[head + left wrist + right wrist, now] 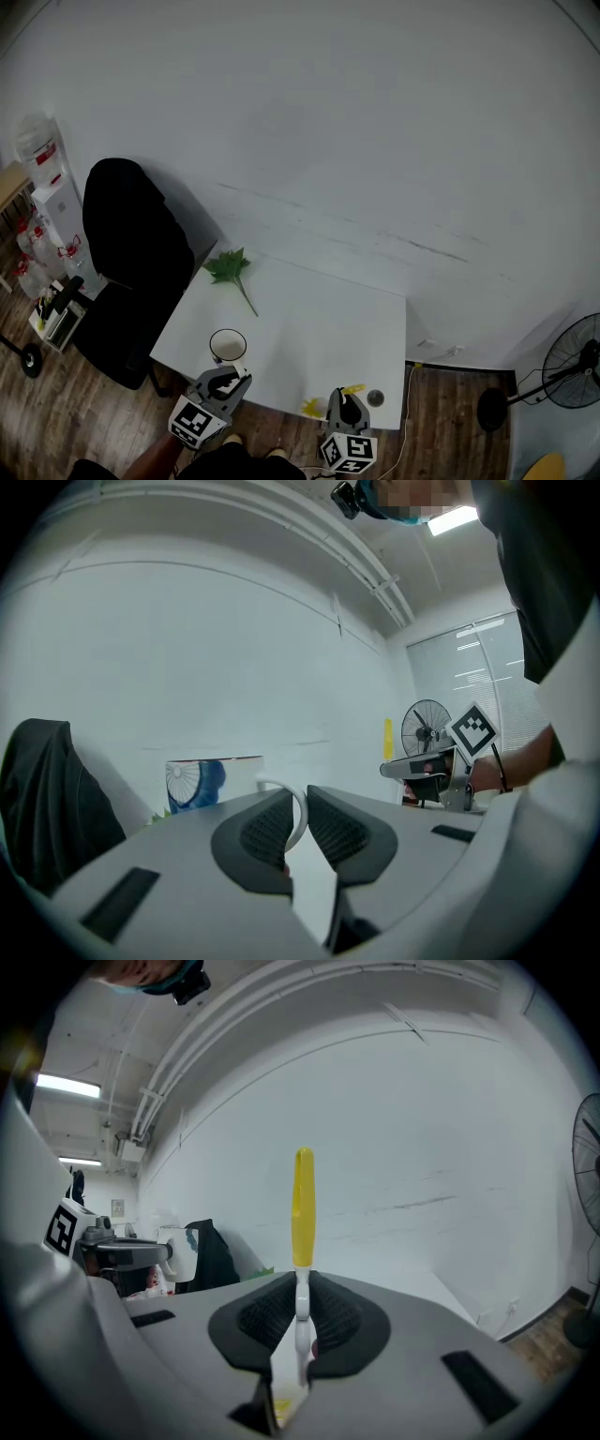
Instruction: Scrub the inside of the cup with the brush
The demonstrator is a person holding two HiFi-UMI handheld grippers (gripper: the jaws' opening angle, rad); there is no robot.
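White wall behind, white desk below, with a black chair at its left edge and a green sprig lying near the far side. Cup is seen upright at the near left of the desk, mouth up. Left hand-held gripper is closed on the cup's handle, whose white loop is pinched between the ribbed pads; this grip is judged to be there to steady the cup against scrubbing. Right hand-held gripper is clamped on the thin white shank of the brush, with the yellow end standing up past the jaws. Brush and cup are kept apart, side by side at the near edge of the desk. Nothing is made out inside the cup from the head view, where the opening is too small to judge. Scrubbing is judged not yet begun, since the brush has not been put into the cup's mouth.
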